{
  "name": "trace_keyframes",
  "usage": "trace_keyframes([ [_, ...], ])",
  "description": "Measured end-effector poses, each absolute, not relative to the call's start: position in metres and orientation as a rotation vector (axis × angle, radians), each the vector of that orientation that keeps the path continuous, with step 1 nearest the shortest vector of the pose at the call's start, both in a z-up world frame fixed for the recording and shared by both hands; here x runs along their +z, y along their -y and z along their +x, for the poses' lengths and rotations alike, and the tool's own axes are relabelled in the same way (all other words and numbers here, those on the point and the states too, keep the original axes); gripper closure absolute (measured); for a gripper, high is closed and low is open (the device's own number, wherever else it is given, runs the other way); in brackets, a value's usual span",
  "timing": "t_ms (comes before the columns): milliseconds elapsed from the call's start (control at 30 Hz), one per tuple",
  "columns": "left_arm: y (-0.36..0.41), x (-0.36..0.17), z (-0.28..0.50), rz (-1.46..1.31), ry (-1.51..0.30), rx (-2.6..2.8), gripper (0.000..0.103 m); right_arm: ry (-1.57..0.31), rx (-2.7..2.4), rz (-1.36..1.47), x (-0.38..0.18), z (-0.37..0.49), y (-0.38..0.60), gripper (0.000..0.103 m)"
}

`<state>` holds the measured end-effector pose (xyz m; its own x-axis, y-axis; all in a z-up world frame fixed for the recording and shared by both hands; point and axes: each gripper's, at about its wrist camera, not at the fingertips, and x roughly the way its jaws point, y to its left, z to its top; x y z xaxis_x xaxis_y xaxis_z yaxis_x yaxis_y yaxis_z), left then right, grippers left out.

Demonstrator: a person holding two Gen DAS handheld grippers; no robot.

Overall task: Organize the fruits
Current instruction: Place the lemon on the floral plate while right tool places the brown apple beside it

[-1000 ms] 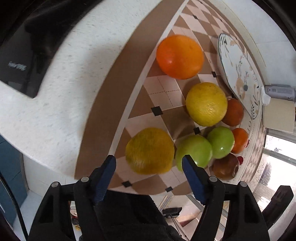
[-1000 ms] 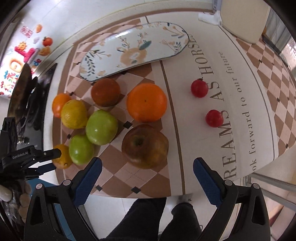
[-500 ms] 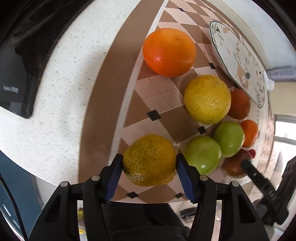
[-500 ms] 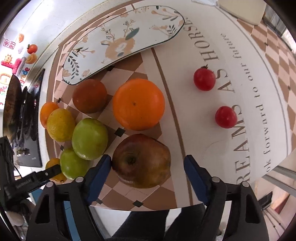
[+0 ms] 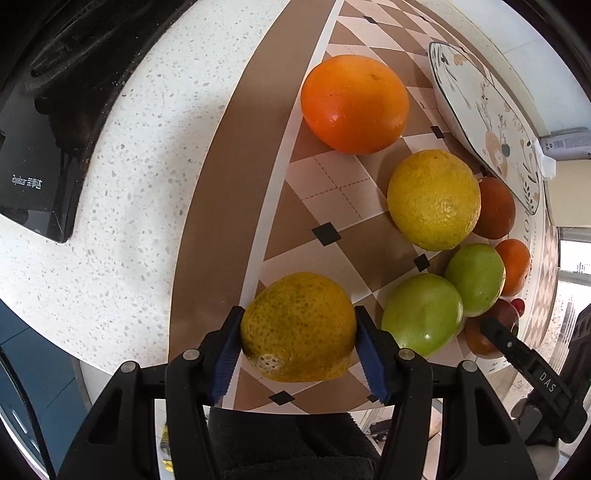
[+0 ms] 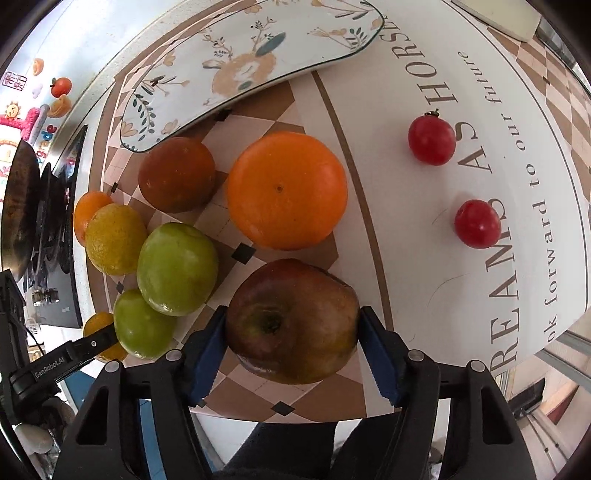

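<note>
My left gripper [image 5: 298, 325] is shut on a speckled yellow-green citrus [image 5: 298, 326] at the near edge of the checkered mat [image 5: 332, 195]. My right gripper [image 6: 291, 325] is shut on a dark red apple [image 6: 293, 321] near the mat's front edge. Around them lie a big orange [image 6: 287, 190], a yellow citrus [image 5: 434, 199], two green apples [image 6: 177, 267] [image 6: 142, 328], a dark brownish-red fruit [image 6: 176, 173] and a small orange [image 5: 515, 271]. A floral oval plate [image 6: 251, 62] lies at the back. Two cherry tomatoes [image 6: 431, 139] [image 6: 477, 223] sit to the right.
A black stove top [image 5: 33, 147] with a dark pan [image 6: 20, 206] stands at the left on the speckled white counter [image 5: 122, 206]. A beige box [image 6: 498, 14] stands at the back right. The counter's front edge runs just below both grippers.
Both grippers moved forward and closed: the left one from open around the speckled citrus to gripping it, the right one from open to gripping the dark red apple.
</note>
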<state>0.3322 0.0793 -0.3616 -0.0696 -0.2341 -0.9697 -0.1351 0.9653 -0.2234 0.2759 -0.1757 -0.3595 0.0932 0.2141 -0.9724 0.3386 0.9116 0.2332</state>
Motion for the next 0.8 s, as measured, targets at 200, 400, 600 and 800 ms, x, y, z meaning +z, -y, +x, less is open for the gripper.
trace_keyframes([
  [200, -0.080, -0.339, 0.327, -0.223, -1.601, -0.110, 0.048, -1.457, -0.097, 0.422, -0.351, 0.270, 0.176, 0.032],
  [400, -0.063, -0.295, 0.329, -0.177, -1.527, -0.175, 0.048, -1.396, -0.054, 0.491, -0.315, 0.262, 0.189, 0.032],
  [600, -0.022, -0.235, 0.367, -0.174, -1.430, -0.284, 0.048, -1.294, -0.002, 0.519, -0.263, 0.289, 0.214, 0.032],
  [800, 0.029, -0.232, 0.448, -0.144, -1.439, -0.296, 0.048, -1.273, 0.049, 0.473, -0.256, 0.375, 0.240, 0.032],
])
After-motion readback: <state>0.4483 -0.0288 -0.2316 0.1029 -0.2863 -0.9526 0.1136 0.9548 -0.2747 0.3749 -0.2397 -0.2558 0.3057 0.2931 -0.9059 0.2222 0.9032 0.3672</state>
